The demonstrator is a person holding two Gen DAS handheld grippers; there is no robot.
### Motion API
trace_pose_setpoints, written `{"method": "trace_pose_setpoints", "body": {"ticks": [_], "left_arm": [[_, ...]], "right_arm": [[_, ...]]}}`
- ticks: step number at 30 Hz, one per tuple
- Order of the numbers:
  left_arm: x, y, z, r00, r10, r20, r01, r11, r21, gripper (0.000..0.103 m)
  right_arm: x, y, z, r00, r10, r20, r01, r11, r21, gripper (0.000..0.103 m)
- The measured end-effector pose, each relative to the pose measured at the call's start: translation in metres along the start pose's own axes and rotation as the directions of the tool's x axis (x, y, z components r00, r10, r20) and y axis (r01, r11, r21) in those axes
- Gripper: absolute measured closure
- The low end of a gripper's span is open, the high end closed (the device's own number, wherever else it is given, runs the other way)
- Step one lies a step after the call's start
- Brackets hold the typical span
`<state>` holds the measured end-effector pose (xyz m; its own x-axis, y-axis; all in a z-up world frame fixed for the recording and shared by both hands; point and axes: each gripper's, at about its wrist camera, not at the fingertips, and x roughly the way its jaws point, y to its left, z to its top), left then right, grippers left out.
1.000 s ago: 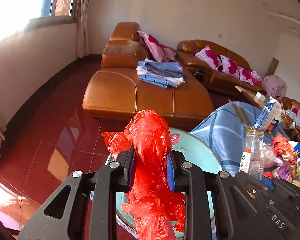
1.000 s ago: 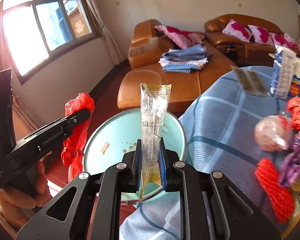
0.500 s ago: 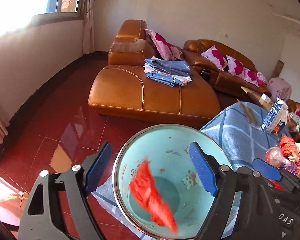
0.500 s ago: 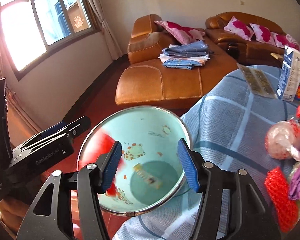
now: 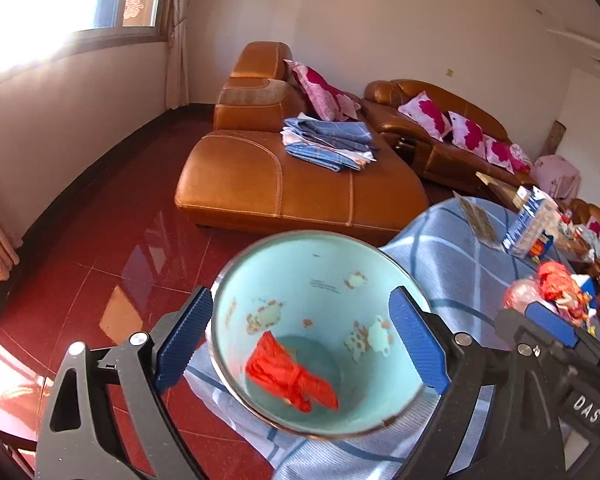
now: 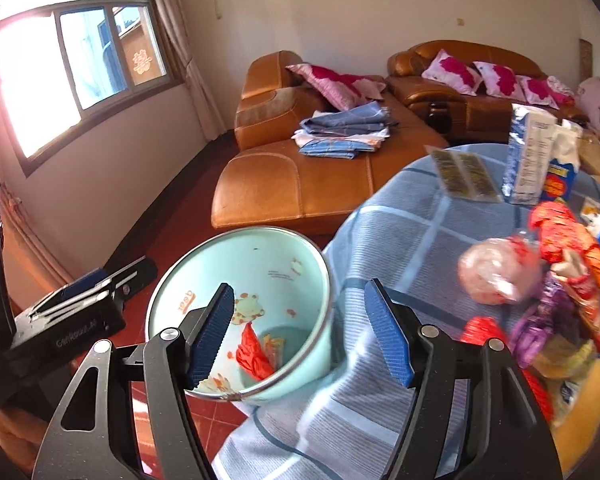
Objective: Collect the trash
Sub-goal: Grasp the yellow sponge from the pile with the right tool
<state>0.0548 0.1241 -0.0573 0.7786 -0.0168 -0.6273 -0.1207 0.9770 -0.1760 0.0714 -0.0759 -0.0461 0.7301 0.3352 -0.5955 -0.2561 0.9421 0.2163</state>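
A pale blue bin (image 5: 320, 268) (image 6: 300, 252) stands on the red floor beside the table. A crumpled red plastic bag (image 5: 290, 378) (image 6: 252, 354) lies at its bottom, with a clear yellow-edged wrapper (image 6: 274, 346) next to it. My left gripper (image 5: 300, 340) hangs above the bin mouth, jaws still opening and nothing between them. My right gripper (image 6: 300, 328) is over the bin's right rim and the table edge, jaws also opening and empty. A heap of trash (image 6: 556, 280) (image 5: 556, 288) lies on the blue checked tablecloth (image 6: 412, 232), with a pinkish bag (image 6: 496, 272) nearest.
A blue milk carton (image 6: 530, 156) and a flat patterned packet (image 6: 464, 176) stand farther back on the table. An orange leather sofa (image 5: 280, 176) with folded blue cloth (image 5: 328, 144) sits beyond the bin. The left gripper's body (image 6: 72, 320) shows at the lower left of the right wrist view.
Both grippers opened. The red bag fell from the left one and the clear wrapper from the right one into the bin. Both views shifted slightly, the right one towards the table.
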Motion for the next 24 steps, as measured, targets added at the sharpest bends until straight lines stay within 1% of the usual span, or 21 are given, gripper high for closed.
{"method": "trace_pose_setpoints", "body": {"ticks": [10,16,20,24], "left_arm": [[-0.017,-0.037,-0.012,0.999,-0.042,0.002,0.042,0.998,0.052,0.015],[-0.03,-0.052,-0.018,0.999,-0.044,0.018,0.042,0.995,0.087,0.015],[-0.04,-0.063,-0.022,0.997,-0.068,0.027,0.064,0.991,0.117,0.015],[-0.044,-0.079,-0.032,0.995,-0.099,0.018,0.095,0.985,0.145,0.015]], "right_arm": [[-0.028,-0.024,-0.011,0.999,-0.046,0.02,0.045,0.998,0.038,0.036],[-0.047,-0.041,-0.016,0.996,-0.071,0.045,0.067,0.994,0.084,0.036],[-0.069,-0.058,-0.024,0.99,-0.114,0.081,0.105,0.988,0.114,0.036],[-0.087,-0.079,-0.035,0.983,-0.162,0.09,0.148,0.978,0.149,0.036]]}}
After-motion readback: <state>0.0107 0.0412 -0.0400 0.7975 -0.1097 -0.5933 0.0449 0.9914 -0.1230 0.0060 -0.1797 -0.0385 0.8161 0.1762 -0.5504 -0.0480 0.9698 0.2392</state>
